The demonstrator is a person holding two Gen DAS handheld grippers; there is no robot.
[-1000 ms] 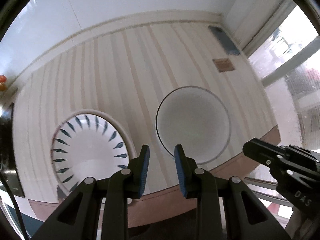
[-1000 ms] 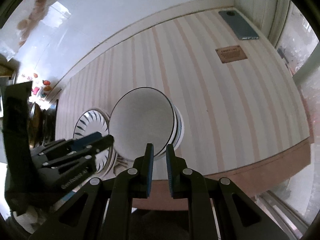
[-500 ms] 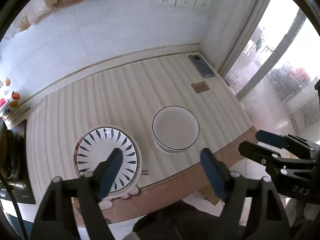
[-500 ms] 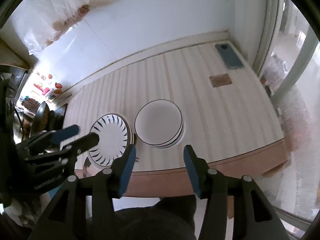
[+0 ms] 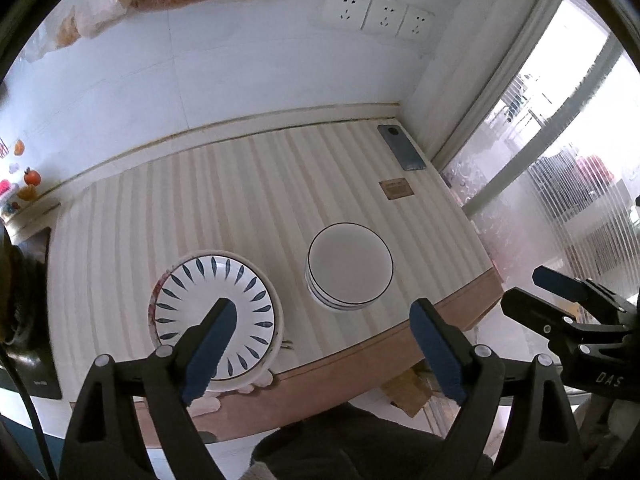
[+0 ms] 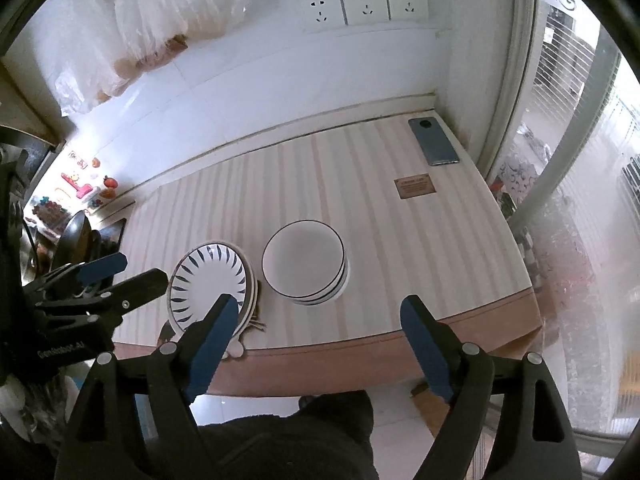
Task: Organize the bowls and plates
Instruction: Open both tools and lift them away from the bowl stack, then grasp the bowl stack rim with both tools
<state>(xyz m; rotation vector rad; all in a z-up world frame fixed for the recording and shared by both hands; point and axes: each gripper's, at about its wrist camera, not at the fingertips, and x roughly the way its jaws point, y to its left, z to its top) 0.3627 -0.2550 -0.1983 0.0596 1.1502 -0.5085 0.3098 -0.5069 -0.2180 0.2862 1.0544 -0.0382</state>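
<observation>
- Blue-padded left tool (image 5: 322,342) and right tool (image 6: 314,334) both hang spread wide above the table's near edge, holding nothing.
- At 7 o'clock on the striped table (image 5: 240,200), a stack of leaf-patterned plates (image 5: 216,312) sits by the edge.
- Just beside it, toward 5 o'clock, stand stacked white bowls (image 5: 350,266) with dark rims.
- Farther back at 1 o'clock lie a brown card (image 5: 396,189), then a phone (image 5: 402,148).
</observation>
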